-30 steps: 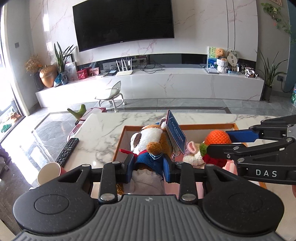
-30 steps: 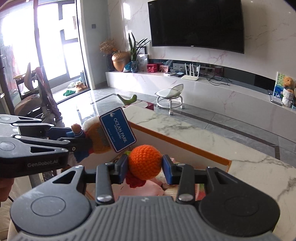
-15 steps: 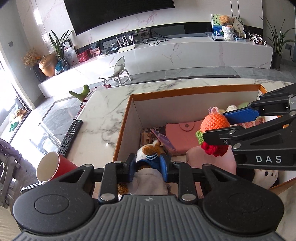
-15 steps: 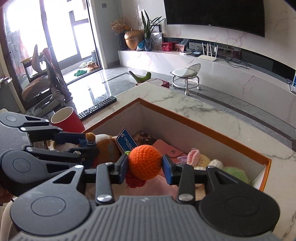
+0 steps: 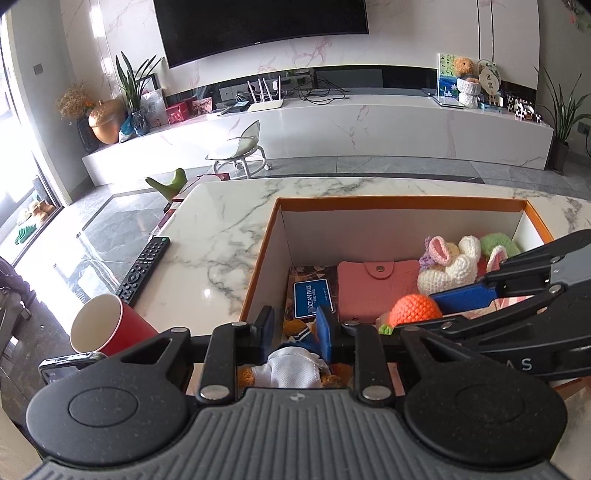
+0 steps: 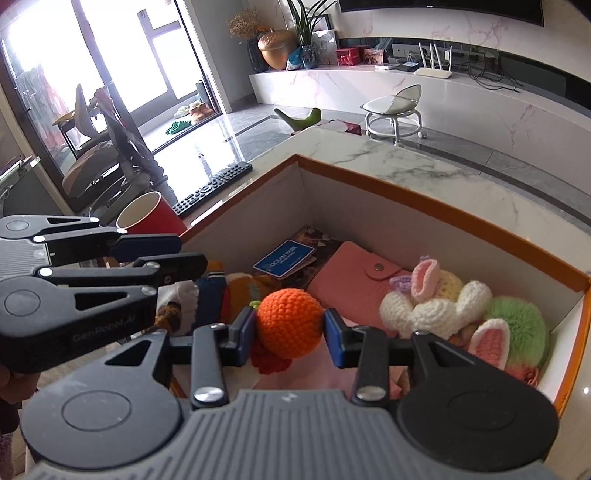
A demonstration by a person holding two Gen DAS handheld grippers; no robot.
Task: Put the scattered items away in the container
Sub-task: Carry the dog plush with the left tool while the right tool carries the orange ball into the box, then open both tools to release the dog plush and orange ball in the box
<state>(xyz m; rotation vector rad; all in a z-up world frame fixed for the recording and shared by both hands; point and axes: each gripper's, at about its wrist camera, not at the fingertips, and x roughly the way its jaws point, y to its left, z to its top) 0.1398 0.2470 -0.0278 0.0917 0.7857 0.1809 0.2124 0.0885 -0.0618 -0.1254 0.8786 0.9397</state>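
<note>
Both cameras sit low behind their own fingers and look down into the box, close above its near edge. The left view faces straight across the box toward the TV wall, with the remote and red cup left of the box. The right view looks from the box's right side, angled left toward the window. Both share the box interior, the blue tag, the pink wallet, cup and remote, and each shows the other gripper at its edge.
</note>
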